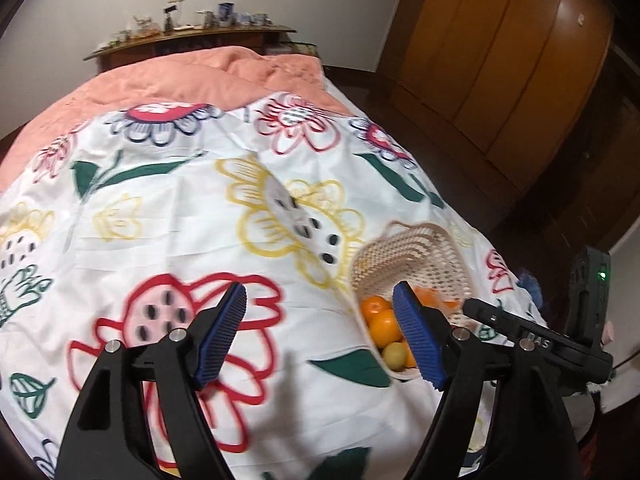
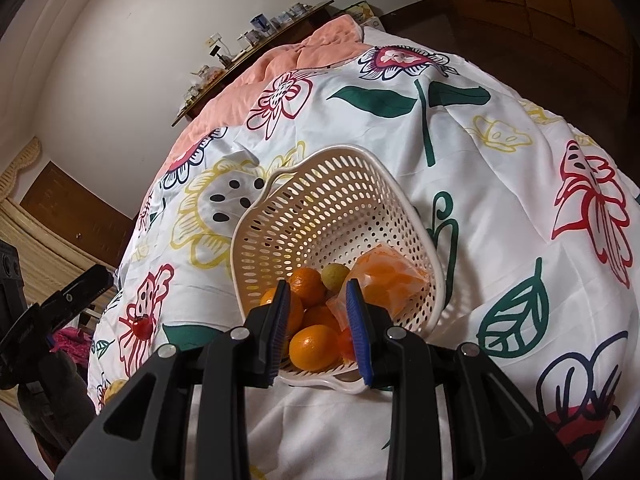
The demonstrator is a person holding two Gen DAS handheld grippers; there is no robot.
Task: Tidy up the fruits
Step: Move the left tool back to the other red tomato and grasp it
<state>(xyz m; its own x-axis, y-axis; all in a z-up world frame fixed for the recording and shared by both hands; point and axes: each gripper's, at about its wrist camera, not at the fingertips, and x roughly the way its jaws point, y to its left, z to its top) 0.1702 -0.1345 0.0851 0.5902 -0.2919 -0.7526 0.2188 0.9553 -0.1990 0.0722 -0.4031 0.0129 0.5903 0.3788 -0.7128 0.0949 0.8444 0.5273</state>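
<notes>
left hand-held gripper [image 1: 320, 320] wide, empty; right hand-held gripper [image 2: 318, 312] narrow, gripping the basket [image 2: 340, 384] rim.

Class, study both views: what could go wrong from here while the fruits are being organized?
1. The basket stands tipped, its rim seemingly held by the right gripper; the oranges crowd the low rim and could roll out.
2. The small red fruit lies near the sheet's edge and might roll off.
</notes>
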